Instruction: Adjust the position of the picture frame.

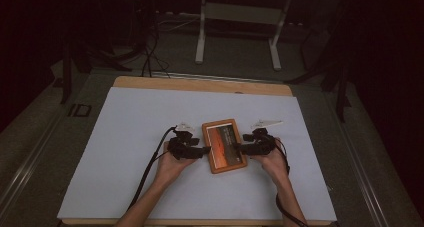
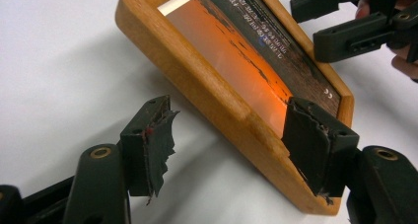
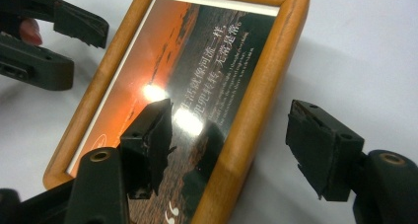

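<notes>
A: Where's the picture frame [image 1: 224, 146]?

B: Flat on the white sheet [image 1: 125, 137], toward the desk's near edge, between the 2 claws.

A: Their state?

B: Left claw [image 2: 224, 135] and right claw [image 3: 231, 135] both spread, each straddling a wooden side rail, not pinching.

A: Handling?

B: Likely rigid, light, glazed front slippery and fragile; grip the wood.

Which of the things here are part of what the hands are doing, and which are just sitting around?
In the job: picture frame; left gripper, jaws open astride the frame's edge; right gripper, jaws open astride the opposite edge.

Just around: white table cover, white stand on the floor beyond the table.
</notes>
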The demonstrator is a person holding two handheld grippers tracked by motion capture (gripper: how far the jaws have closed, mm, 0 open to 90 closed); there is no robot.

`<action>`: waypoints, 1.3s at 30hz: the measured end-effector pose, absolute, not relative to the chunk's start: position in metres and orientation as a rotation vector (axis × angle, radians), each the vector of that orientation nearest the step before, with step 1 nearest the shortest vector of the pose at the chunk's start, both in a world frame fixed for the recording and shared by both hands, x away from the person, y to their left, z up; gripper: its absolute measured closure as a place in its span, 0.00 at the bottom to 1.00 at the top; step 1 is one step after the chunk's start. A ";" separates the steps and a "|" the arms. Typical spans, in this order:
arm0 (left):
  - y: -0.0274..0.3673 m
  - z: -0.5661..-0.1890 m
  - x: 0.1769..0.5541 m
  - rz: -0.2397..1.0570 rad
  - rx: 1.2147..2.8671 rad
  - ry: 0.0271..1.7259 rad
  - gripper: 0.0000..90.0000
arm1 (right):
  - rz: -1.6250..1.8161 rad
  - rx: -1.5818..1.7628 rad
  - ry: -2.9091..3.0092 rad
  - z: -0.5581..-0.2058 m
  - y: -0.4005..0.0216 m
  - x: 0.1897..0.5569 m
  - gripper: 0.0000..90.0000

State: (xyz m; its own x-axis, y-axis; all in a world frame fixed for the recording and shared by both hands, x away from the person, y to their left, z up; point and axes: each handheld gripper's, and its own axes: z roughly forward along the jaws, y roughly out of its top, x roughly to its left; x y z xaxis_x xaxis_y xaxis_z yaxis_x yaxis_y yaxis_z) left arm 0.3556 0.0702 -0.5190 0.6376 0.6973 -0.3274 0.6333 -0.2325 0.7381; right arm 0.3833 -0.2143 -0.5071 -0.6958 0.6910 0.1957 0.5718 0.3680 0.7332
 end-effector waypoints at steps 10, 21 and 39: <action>0.059 -0.527 0.364 0.018 1.949 1.072 0.38 | 1.285 1.194 2.530 -0.516 -0.207 0.393 0.29; 0.051 -0.537 0.373 -0.066 1.942 1.077 0.36 | 1.281 1.270 2.619 -0.526 -0.199 0.407 0.21; 0.049 -0.517 0.366 -0.101 1.945 1.016 0.53 | 1.447 1.287 2.563 -0.514 -0.212 0.399 0.39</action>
